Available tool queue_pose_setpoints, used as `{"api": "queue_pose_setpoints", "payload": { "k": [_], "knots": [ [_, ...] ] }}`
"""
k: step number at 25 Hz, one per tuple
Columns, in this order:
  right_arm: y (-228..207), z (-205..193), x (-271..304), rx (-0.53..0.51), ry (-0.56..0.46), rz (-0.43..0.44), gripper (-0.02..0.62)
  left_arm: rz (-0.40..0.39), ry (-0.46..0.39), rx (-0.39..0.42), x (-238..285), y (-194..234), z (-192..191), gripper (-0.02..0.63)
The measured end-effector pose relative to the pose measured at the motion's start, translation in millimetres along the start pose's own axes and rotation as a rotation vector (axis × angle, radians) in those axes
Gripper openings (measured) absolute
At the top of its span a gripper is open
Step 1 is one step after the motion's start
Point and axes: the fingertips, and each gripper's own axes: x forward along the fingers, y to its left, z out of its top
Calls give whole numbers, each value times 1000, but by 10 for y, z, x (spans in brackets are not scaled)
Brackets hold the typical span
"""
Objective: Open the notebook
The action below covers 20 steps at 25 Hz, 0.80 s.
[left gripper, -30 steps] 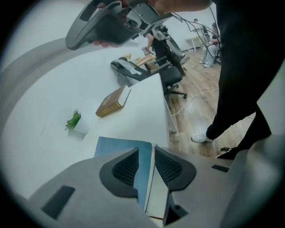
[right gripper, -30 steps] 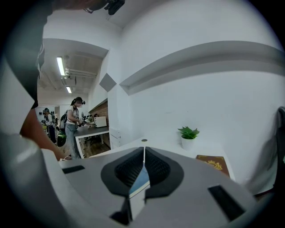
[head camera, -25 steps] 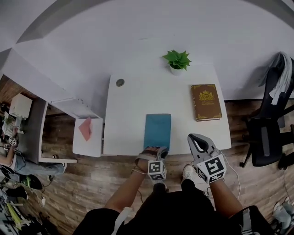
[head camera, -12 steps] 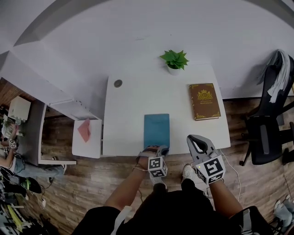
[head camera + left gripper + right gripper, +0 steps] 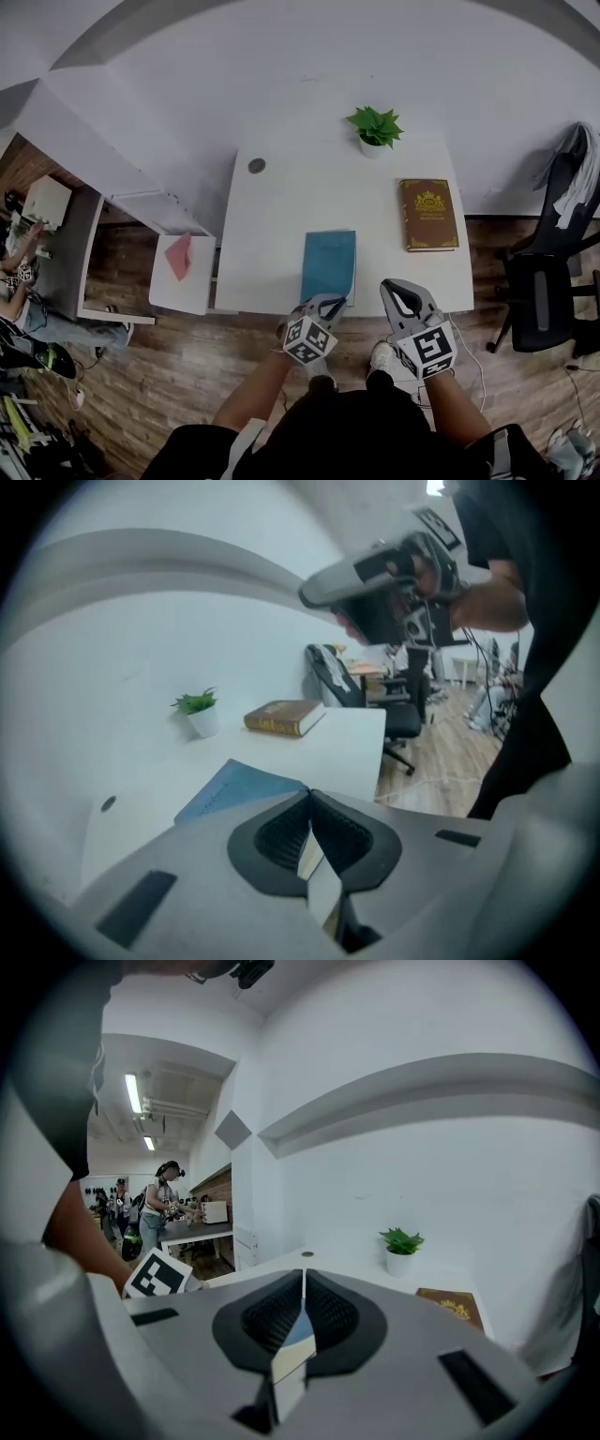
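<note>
Head view: at the desk's (image 5: 281,216) front edge, the left tongs (image 5: 328,302) have just closed, seemingly pinching the near short edge of the notebook (image 5: 329,262), which runs lengthwise away. The right tongs (image 5: 392,287) are shut and empty.

Head view looks steeply down; both gripper views face across the table (image 5: 281,216).

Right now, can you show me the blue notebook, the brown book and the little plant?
blue notebook (image 5: 329,262), head view, middle of its cover.
brown book (image 5: 430,214), head view, middle of its cover.
little plant (image 5: 376,126), head view, its green leaves.
</note>
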Motion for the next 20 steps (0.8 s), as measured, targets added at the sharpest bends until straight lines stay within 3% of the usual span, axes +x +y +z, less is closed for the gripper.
{"api": "queue_pose_setpoints", "payload": {
  "k": [6, 12, 16, 20],
  "knots": [
    [155, 23, 79, -12, 5, 36, 3, 130, -218, -321, -494, 387, 191, 11],
    [272, 57, 121, -32, 2, 59, 3, 289, -463, -787, -1060, 798, -45, 9],
    [338, 101, 158, -47, 1, 73, 3, 383, -524, -1013, -1305, 922, -440, 9],
    [406, 130, 187, -60, 6, 84, 4, 466, -563, -1149, -1501, 1031, -783, 8]
  ]
}}
